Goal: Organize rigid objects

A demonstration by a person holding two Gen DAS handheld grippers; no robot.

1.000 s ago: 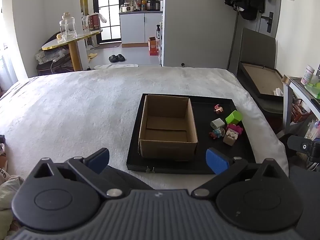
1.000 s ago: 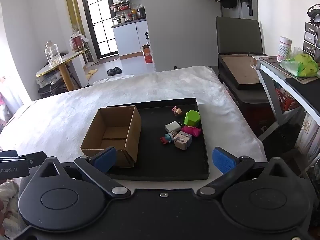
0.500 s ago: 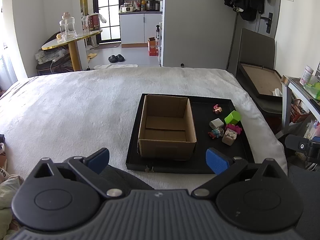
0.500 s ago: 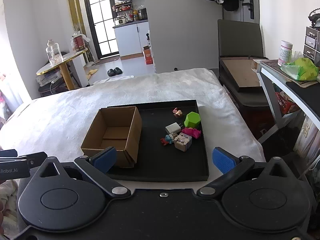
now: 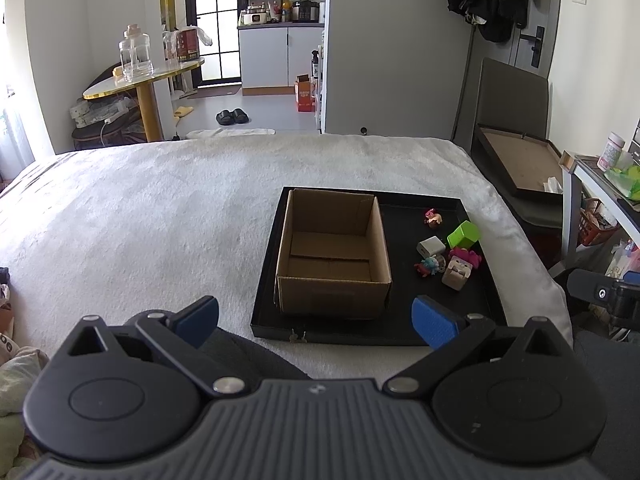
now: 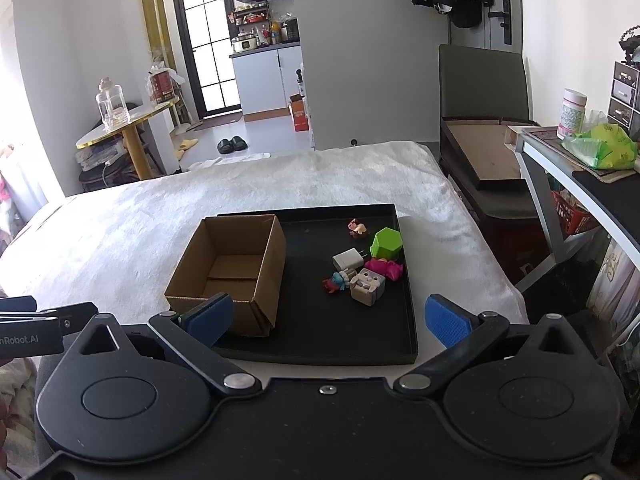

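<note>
A: Right wrist view: my right gripper [image 6: 328, 318] hangs short of the tray [image 6: 408, 312], jaws spread wide and empty. The toys lie ahead and slightly right of it; the box [image 6: 236, 268] is ahead-left, open and empty.

B: And the left?

A: Left gripper [image 5: 316, 318] is also wide, nothing held, with the box straight ahead of it. I judge the first pick is mine to make on the right. I'd go for the cube [image 6: 368, 286], nearest my fingertips, coming down from above with the pads on its flat sides, clear of the small figure [image 6: 335, 281] touching it.

B: How do the pieces look?

A: Small, hard, clustered: a green block [image 6: 386, 243], a white charger [image 6: 349, 259], a pink piece [image 6: 384, 268], and one figure [image 6: 357, 227] apart, farther ahead.
</note>
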